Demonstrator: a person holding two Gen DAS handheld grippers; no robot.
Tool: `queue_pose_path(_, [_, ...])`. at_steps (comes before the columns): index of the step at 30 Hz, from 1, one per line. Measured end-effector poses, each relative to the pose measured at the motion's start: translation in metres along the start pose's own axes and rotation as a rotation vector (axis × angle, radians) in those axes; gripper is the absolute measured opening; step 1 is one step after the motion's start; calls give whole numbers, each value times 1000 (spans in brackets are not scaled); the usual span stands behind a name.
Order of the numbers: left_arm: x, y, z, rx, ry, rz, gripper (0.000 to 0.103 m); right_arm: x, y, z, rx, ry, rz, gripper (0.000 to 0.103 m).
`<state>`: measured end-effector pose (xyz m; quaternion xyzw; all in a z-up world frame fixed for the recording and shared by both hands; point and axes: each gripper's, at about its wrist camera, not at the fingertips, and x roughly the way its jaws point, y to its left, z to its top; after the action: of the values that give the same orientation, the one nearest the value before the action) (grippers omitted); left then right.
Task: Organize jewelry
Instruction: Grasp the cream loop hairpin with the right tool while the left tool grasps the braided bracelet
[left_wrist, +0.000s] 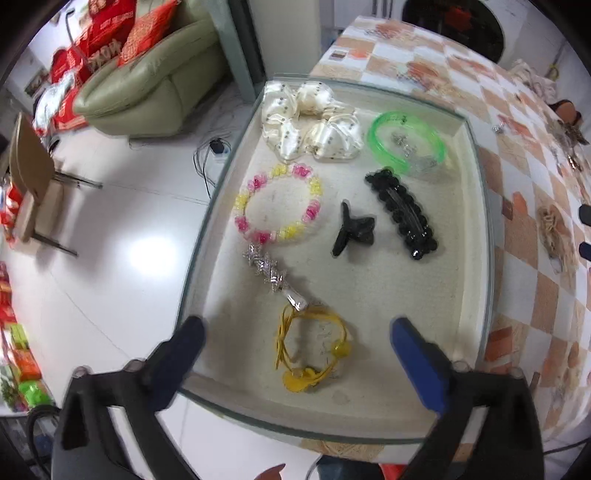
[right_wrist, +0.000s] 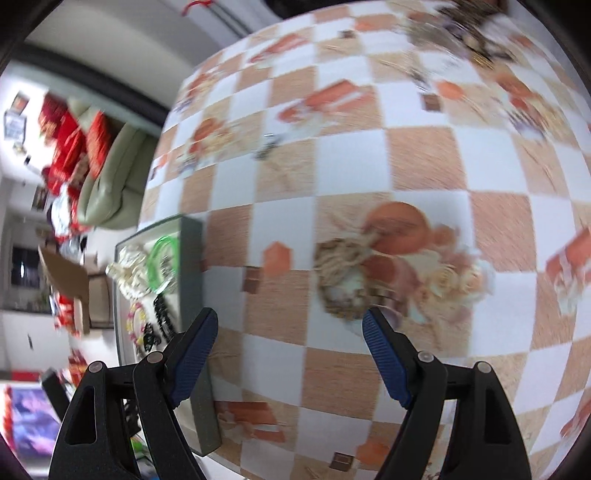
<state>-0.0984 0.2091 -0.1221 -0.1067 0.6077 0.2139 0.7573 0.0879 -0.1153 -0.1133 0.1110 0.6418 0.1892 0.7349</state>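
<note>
A shallow tray (left_wrist: 476, 206) with a cream lining holds the jewelry: a white satin scrunchie (left_wrist: 310, 122), a green bangle (left_wrist: 406, 142), a pink and yellow bead bracelet (left_wrist: 277, 203), a small black claw clip (left_wrist: 352, 230), a long black hair clip (left_wrist: 402, 212), a silver rhinestone clip (left_wrist: 273, 275) and a yellow cord bracelet (left_wrist: 314, 347). My left gripper (left_wrist: 297, 334) is open and empty above the yellow bracelet. My right gripper (right_wrist: 290, 326) is open and empty over the checked tablecloth (right_wrist: 351, 166), just short of a beige beaded piece (right_wrist: 343, 277). The tray (right_wrist: 190, 258) lies to its left.
More small jewelry lies loose on the tablecloth at the far right (left_wrist: 569, 136) and blurred at the top of the right wrist view (right_wrist: 469, 26). A green sofa (left_wrist: 147, 92) with red cushions and a chair (left_wrist: 33, 184) stand on the white floor left of the table.
</note>
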Motion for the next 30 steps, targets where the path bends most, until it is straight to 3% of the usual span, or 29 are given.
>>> queue_pose_path(6, [-2, -19, 9, 44, -51, 49, 103, 2, -27, 6, 105, -5, 15, 83])
queue_pose_path(19, [-34, -63, 22, 100, -109, -36, 103, 25, -61, 35, 352, -12, 138, 81])
queue_pose_path(30, [-44, -118, 35, 149, -128, -112, 103, 42, -55, 47, 341, 10, 107, 43])
